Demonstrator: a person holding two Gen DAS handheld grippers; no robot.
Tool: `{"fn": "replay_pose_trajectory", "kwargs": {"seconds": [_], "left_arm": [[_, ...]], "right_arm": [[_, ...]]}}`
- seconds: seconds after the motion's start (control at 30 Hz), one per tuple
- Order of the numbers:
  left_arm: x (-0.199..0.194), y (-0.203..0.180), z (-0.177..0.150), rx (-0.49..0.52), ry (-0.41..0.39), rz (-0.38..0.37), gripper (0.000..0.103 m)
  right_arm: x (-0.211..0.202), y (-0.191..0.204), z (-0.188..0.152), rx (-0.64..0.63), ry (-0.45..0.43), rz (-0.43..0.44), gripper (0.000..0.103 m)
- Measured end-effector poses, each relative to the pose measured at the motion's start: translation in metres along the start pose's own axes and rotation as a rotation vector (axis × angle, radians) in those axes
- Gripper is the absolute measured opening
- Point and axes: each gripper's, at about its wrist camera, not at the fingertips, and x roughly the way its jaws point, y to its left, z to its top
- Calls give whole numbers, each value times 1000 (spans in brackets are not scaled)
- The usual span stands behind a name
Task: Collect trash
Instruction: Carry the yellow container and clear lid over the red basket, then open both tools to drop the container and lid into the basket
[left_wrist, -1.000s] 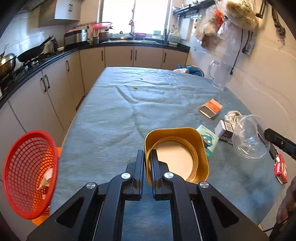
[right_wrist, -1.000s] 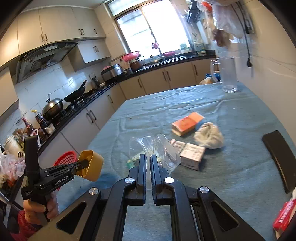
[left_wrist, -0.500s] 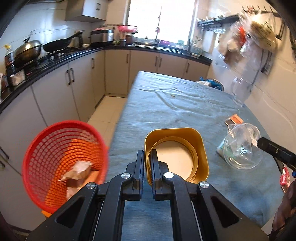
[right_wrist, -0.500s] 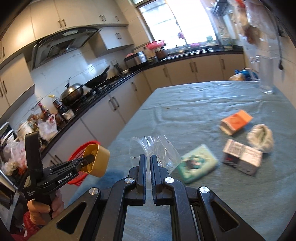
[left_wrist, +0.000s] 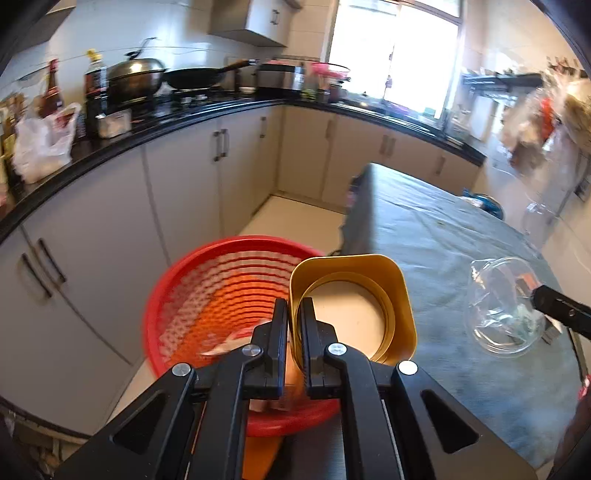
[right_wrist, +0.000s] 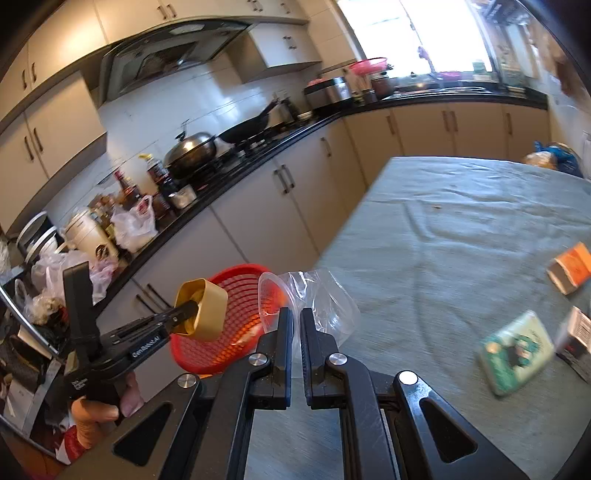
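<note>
Beyond my fingertips, red basket (left_wrist: 207, 295); my left gripper (left_wrist: 294, 317) clamped on gold cup (left_wrist: 351, 306), right gripper (right_wrist: 294, 325) pinching clear plastic cup (right_wrist: 314, 295).

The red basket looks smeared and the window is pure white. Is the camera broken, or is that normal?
Probably normal. Left wrist view: the red basket is streaked by motion blur, while the left gripper and its gold cup stay sharp; the window is blown out by daylight. Right wrist view: the green packet is smeared too, and the fisheye lens bends the counter.
</note>
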Motion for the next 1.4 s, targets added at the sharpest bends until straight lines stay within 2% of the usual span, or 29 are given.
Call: {"fn": "replay_pose_trajectory", "kwargs": {"seconds": [0.17, 0.37, 0.53, 0.9, 0.97, 1.0, 1.03, 1.1, 1.27, 1.4], "left_arm": [[5, 30, -6, -33, 21, 60, 6], [22, 42, -13, -44, 56, 117, 6], [31, 47, -14, -43, 67, 145, 7], [40, 51, -14, -44, 80, 160, 9], [38, 51, -13, -52, 75, 161, 15], [37, 51, -13, -55, 71, 158, 21], [36, 52, -12, -58, 67, 157, 25], [33, 52, -11, -63, 54, 159, 39], [22, 48, -9, -78, 24, 154, 46], [10, 36, -9, -78, -21, 152, 59]], "right_arm": [[30, 26, 4, -26, 33, 47, 6], [66, 47, 6, -32, 65, 99, 6], [93, 53, 2, -24, 97, 113, 6], [120, 52, -7, -22, 150, 110, 7], [122, 51, -7, -20, 161, 113, 7], [121, 50, -7, -18, 157, 111, 11], [119, 49, -6, -18, 151, 109, 19], [115, 50, -4, -21, 135, 106, 31], [98, 46, -3, -36, 105, 79, 35], [77, 34, -4, -38, 64, 22, 51]]}}
